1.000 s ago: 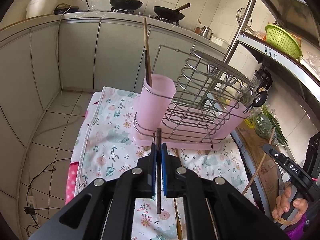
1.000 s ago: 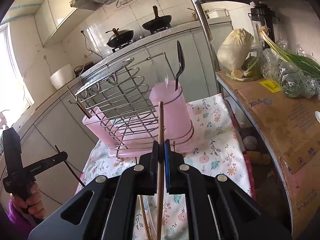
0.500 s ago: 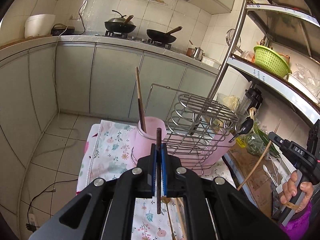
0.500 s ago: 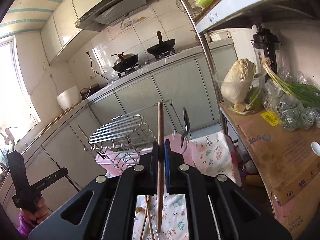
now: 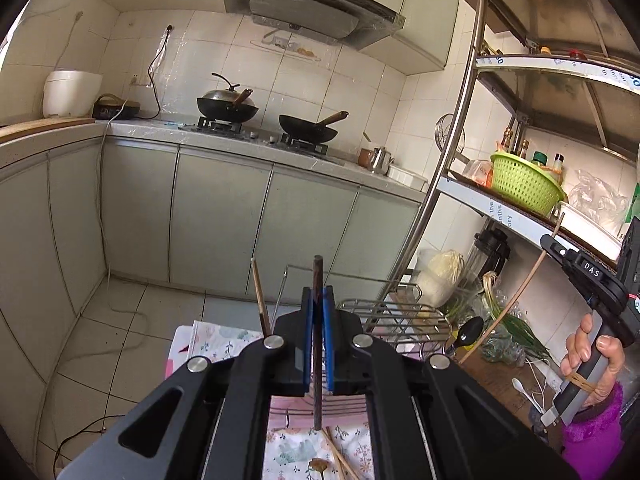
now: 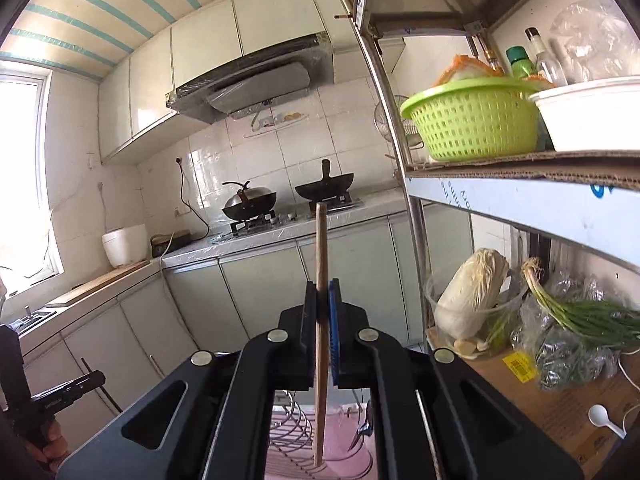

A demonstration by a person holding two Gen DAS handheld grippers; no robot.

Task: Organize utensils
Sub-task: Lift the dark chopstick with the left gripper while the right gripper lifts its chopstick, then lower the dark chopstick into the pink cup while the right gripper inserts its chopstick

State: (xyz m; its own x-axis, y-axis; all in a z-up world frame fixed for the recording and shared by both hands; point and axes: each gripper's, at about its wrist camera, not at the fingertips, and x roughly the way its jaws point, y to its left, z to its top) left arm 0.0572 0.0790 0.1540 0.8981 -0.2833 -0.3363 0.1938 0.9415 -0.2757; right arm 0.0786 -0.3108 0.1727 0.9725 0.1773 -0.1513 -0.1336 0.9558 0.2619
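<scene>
My left gripper [image 5: 317,298] is shut on a dark brown chopstick [image 5: 317,280], held upright. My right gripper [image 6: 323,294] is shut on a light wooden chopstick [image 6: 321,248], also upright. The wire utensil rack [image 5: 396,318] with its pink tray sits low, mostly hidden behind my left gripper; one chopstick [image 5: 259,294] stands in its left cup and a black spoon [image 5: 469,330] at its right end. In the right wrist view only the rack wires [image 6: 294,428] show under the gripper. Loose chopsticks [image 5: 340,458] lie on the floral cloth [image 5: 216,340].
A metal shelf unit [image 5: 460,152] stands at the right, with a green basket [image 6: 476,120], cabbage [image 6: 468,292] and scallions [image 6: 580,312]. A kitchen counter with two woks [image 5: 308,126] runs along the back wall. A white spoon [image 6: 602,418] lies on cardboard.
Both grippers have risen and tilted up with their chopsticks still clamped. The rack has dropped to the bottom of both views and the upper kitchen has come into view.
</scene>
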